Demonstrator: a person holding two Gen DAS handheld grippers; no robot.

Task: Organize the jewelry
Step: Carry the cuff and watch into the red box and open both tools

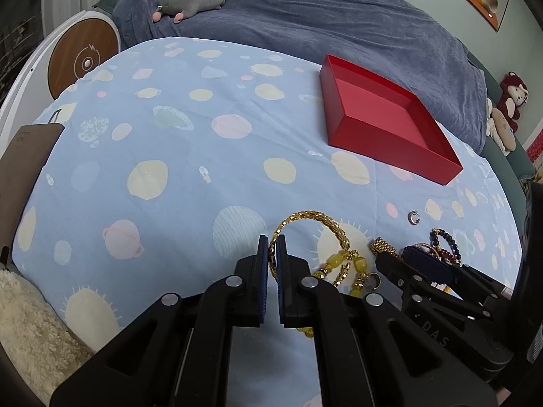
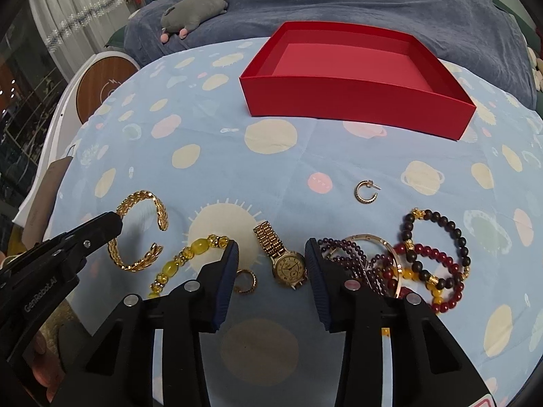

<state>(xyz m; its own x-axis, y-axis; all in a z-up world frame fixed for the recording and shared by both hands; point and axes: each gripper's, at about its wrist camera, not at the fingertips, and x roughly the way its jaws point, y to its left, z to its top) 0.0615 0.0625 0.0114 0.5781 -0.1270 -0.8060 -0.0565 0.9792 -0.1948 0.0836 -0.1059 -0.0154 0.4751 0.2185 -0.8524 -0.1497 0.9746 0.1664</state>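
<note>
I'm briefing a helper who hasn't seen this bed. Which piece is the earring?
Start at the red box on the blue sheet, then come toward the jewelry row. The earring lies alone between them, beyond the watch: a small gold open hoop, touching nothing.

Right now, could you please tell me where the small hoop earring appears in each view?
Left wrist view: the hoop earring lies lower right, alone on the sheet.
Right wrist view: it lies right of centre, above the gold watch.
Shared landmark: the red box, farther up the bed.
</note>
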